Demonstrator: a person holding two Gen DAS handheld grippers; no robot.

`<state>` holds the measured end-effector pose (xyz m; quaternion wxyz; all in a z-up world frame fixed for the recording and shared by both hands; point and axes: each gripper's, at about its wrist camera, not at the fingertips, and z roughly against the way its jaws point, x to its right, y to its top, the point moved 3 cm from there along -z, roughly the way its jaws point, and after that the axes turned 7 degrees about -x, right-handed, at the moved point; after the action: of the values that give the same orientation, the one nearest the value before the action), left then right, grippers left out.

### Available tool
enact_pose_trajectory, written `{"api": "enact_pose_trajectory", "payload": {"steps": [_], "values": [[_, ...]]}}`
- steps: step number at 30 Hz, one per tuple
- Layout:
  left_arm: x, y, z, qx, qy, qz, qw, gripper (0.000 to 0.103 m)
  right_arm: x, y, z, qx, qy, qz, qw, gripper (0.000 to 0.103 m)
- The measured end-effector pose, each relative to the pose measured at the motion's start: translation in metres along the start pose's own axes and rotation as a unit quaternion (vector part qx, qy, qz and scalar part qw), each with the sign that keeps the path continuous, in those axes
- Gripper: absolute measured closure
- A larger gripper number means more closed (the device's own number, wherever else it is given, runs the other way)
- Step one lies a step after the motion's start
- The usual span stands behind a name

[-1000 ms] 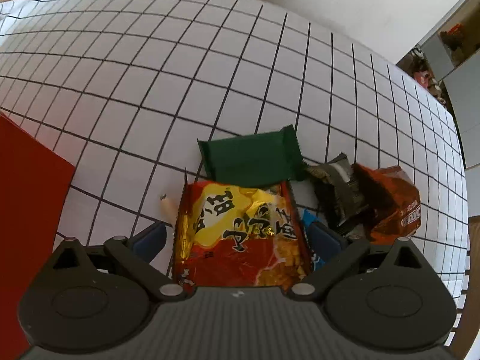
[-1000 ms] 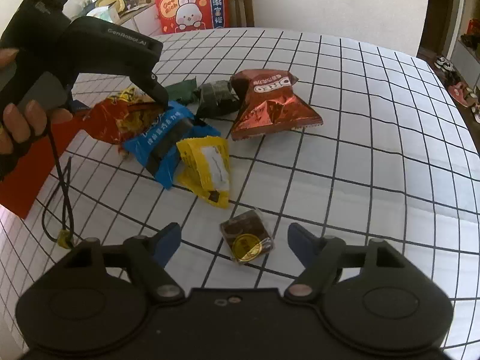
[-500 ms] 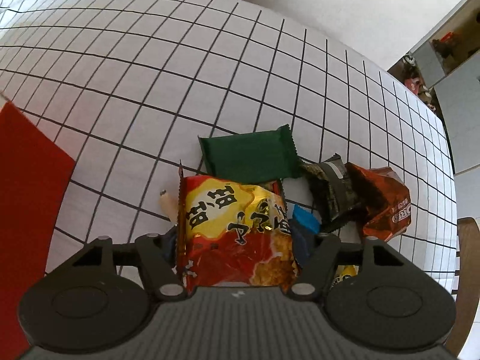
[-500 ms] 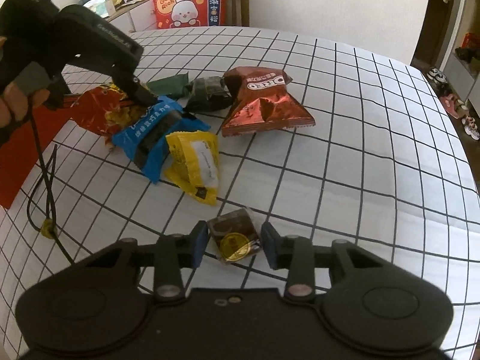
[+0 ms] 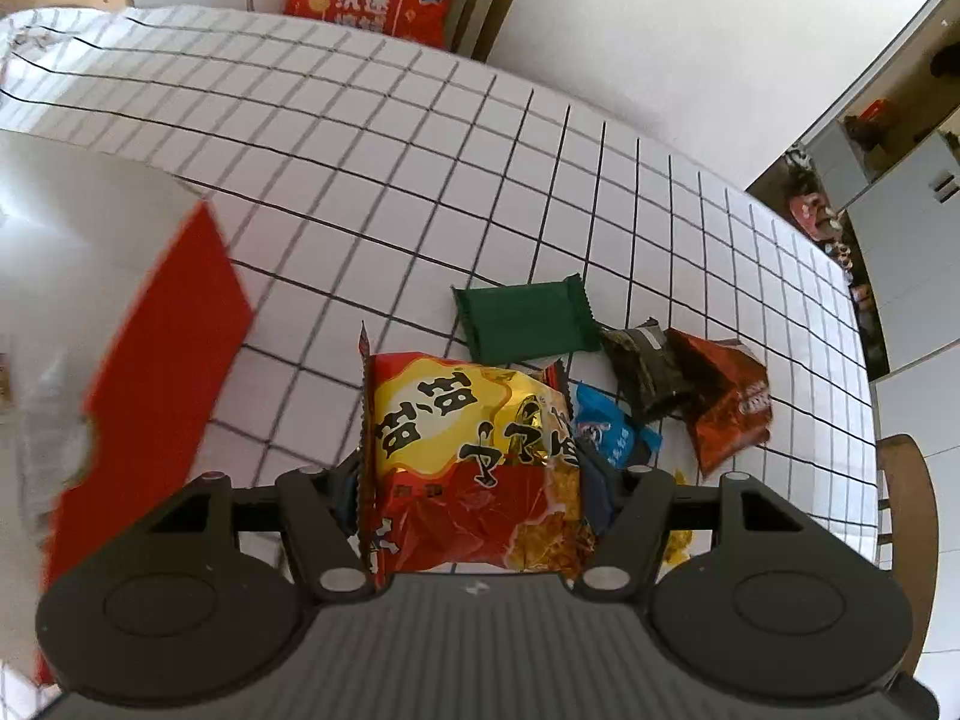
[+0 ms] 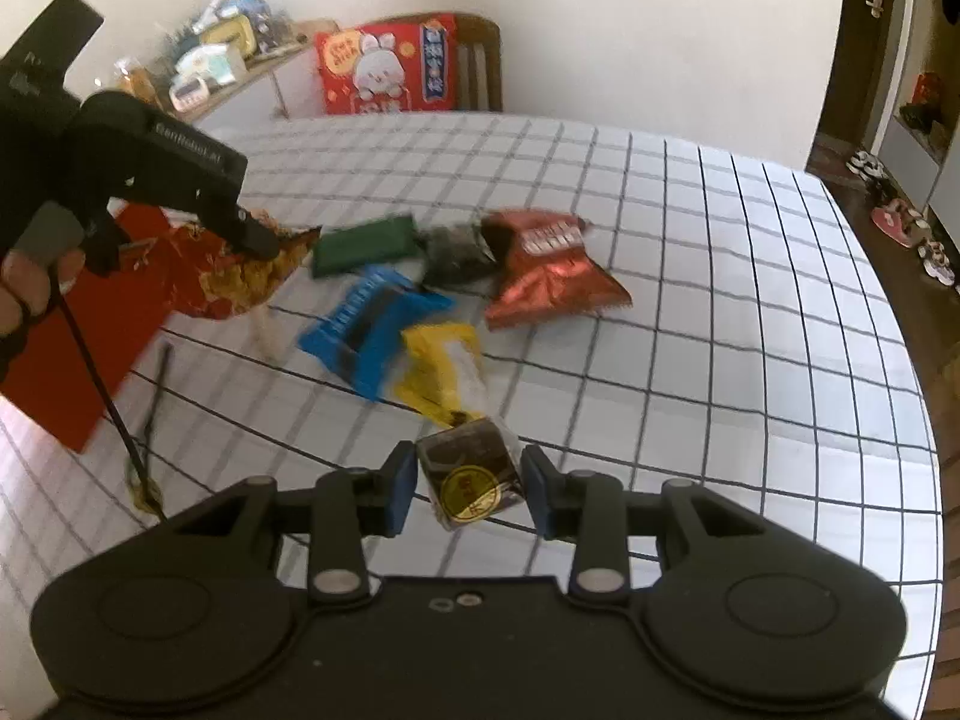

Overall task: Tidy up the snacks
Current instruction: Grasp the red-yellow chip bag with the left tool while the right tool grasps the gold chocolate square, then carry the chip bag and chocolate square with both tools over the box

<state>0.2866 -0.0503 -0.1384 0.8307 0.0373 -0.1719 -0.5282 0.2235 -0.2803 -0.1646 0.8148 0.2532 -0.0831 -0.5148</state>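
My left gripper (image 5: pixel 471 495) is shut on a red-and-yellow snack bag (image 5: pixel 468 450) and holds it above the checked table (image 5: pixel 372 138); it also shows in the right wrist view (image 6: pixel 240 270). My right gripper (image 6: pixel 469 483) is shut on a small brown cube snack with a gold seal (image 6: pixel 471 474), lifted off the table. On the table lie a green packet (image 6: pixel 366 246), a dark packet (image 6: pixel 456 252), a red-brown bag (image 6: pixel 546 270), a blue packet (image 6: pixel 372 324) and a yellow packet (image 6: pixel 444 372).
A flat red sheet (image 5: pixel 162 360) lies at the table's left side. A chair with a red rabbit-print bag (image 6: pixel 384 69) stands behind the far edge. A black cord (image 6: pixel 129 420) hangs from the left gripper. A second chair (image 5: pixel 906 504) is at the right.
Both grippers closed on their snacks and lifted them. The left one rose with the red-and-yellow bag toward the left; the right one raised the cube snack off the table.
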Motion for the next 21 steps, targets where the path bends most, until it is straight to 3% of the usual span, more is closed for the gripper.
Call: {"api": "enact_pose_trajectory", "payload": {"steps": [7, 12, 21], "values": [[-0.019, -0.021, 0.05, 0.027, -0.006, -0.009, 0.9996, 0.037, -0.033, 0.01, 0.034, 0.025, 0.022, 0.012, 0.999, 0.067], [-0.036, -0.038, 0.086, 0.044, 0.009, -0.026, 0.9986, 0.037, -0.062, 0.018, 0.053, 0.045, 0.041, 0.028, 0.998, 0.067], [-0.077, -0.054, 0.133, 0.069, 0.014, -0.037, 0.9968, 0.037, -0.126, 0.037, 0.068, 0.067, 0.072, 0.066, 0.993, 0.067]]}}
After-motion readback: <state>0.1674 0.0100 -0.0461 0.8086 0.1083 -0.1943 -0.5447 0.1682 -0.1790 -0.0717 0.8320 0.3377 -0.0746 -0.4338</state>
